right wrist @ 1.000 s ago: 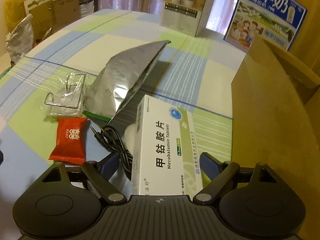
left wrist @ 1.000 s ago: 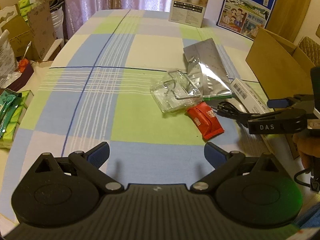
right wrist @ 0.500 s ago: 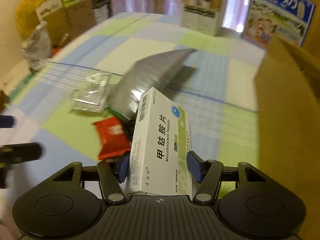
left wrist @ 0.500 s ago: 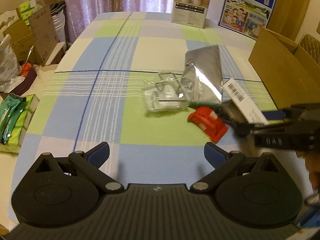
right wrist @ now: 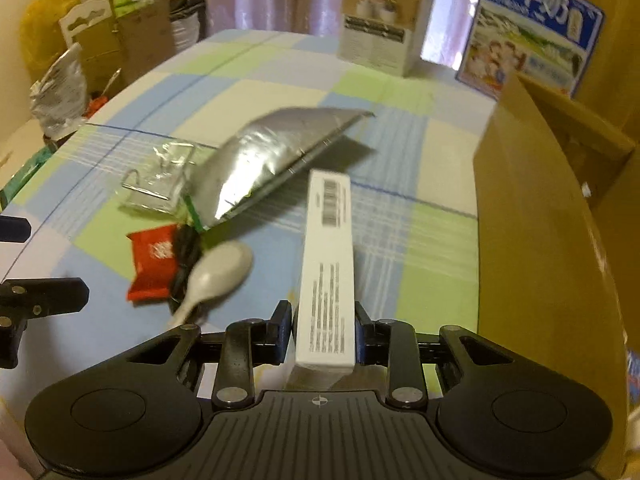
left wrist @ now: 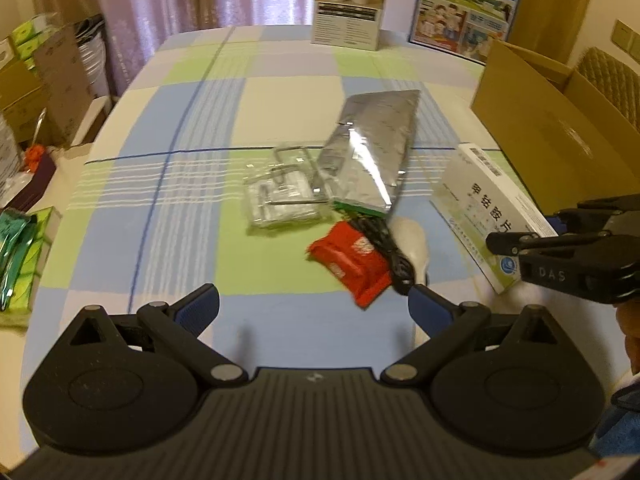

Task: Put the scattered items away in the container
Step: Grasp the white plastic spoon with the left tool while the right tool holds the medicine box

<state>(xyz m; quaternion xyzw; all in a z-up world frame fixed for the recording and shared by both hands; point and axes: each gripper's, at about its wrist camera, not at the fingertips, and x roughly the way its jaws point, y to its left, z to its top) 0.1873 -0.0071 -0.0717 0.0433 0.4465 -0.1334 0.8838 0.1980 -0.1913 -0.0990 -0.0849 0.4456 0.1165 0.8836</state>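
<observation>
Right gripper (right wrist: 320, 334), jaws just closed, clamps the pill box (right wrist: 328, 264); left gripper (left wrist: 314, 304) gapes empty. Best keep the squeeze firm and lift clear over the carton (right wrist: 536, 216) wall.

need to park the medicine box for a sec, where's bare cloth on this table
Free: the wide left half of the tablecloth, and the far strip before the upright carton. Crowded: foil pouch, red packet and spoon beside the cardboard box.

Right hand-held gripper (right wrist: 322, 334) just closed, gripping
</observation>
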